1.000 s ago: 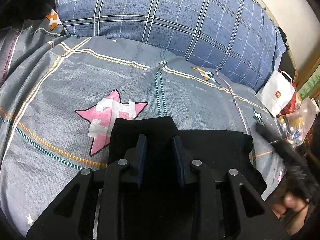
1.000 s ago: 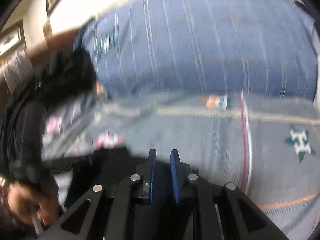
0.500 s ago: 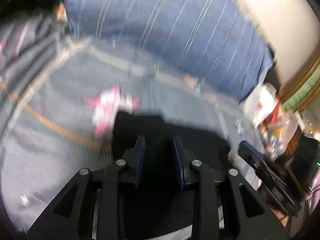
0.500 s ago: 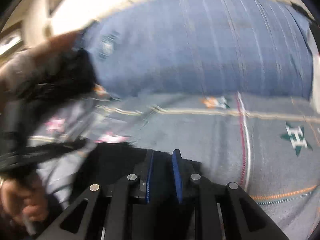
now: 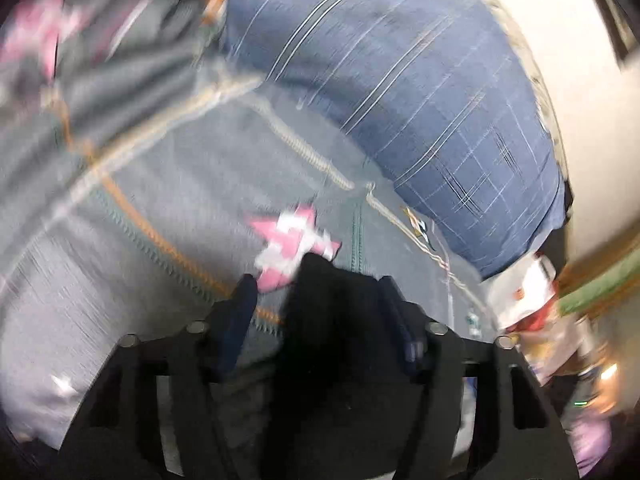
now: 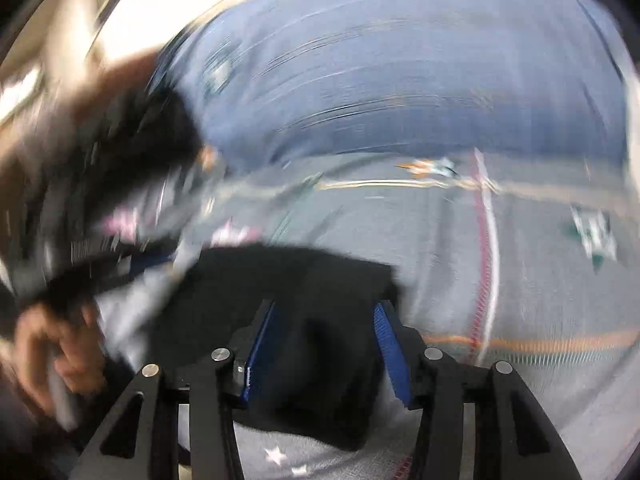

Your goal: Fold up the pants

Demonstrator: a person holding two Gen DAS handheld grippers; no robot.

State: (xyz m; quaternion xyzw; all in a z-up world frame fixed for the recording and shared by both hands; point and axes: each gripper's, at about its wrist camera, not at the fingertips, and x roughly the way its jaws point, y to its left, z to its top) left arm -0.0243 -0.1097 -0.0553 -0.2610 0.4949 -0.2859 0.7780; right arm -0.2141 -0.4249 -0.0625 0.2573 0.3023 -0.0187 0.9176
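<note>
Left wrist view: the left gripper (image 5: 320, 300) has just been opening, and its jaws now stand apart with a fold of the black pants (image 5: 332, 320) between them. The cloth leans toward the right finger, with a gap of grey bed cover (image 5: 168, 184) showing beside the left one. I read this as let go, though motion blur makes the contact on the right side hard to judge. Ahead of the fingers lie a pink star (image 5: 292, 248) printed on the cover and, further off, a blue plaid pillow (image 5: 420, 92).

In the right wrist view, the right gripper (image 6: 324, 332) has likewise just been parting its jaws. The blue pads (image 6: 390, 344) stand clear either side of the dark bundle (image 6: 304, 312), which lies flat on the bed directly under and ahead of it. To its left is the person's other hand (image 6: 52, 356), badly smeared.

The step in hand looks like the release after a fold has been laid over: the pants sit as a compact dark rectangle. Next, both grippers probably need to draw back without dragging the top layer, and then either press it flat or take the short edge for one more fold. Which of these I cannot tell.
</note>
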